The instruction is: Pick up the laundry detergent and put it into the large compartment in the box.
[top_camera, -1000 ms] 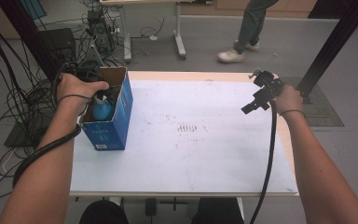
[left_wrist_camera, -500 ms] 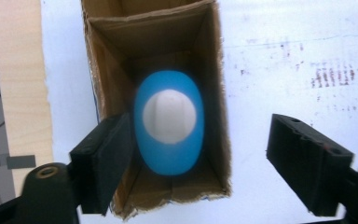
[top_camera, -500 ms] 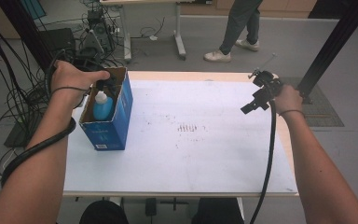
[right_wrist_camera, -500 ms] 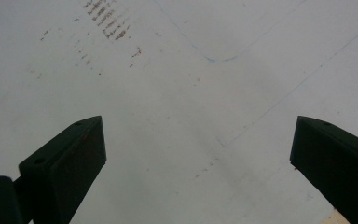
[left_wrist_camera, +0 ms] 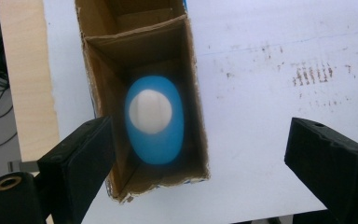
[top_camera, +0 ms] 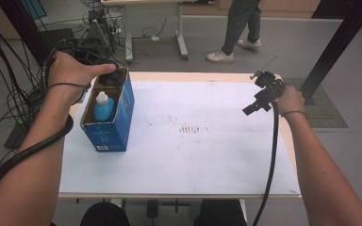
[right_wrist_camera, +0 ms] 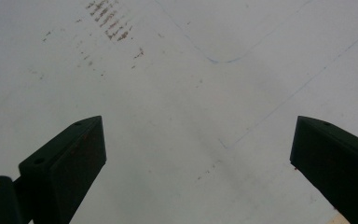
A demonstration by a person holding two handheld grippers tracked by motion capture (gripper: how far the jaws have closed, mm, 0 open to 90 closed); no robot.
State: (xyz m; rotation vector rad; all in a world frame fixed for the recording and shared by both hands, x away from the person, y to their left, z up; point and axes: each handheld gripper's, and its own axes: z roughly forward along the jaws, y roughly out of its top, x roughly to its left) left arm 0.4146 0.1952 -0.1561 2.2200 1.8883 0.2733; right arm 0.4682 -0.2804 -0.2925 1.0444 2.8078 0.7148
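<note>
A blue bottle with a white cap stands upright inside a blue cardboard box at the table's left side. Seen from above in the left gripper view, the bottle sits in the near compartment of the box. My left gripper hovers above the box's far end; its jaws have just been opening and stand wide apart with nothing between them. My right gripper hangs over the table's right part, open above bare white sheet.
A white sheet with faint smudges covers the wooden table. A person's legs stand beyond the far edge, beside a desk frame and cables on the floor at the left.
The left hand has lifted out of the box and drawn back toward its far end, leaving the bottle standing inside. The right hand has kept still. The person behind has walked left.
</note>
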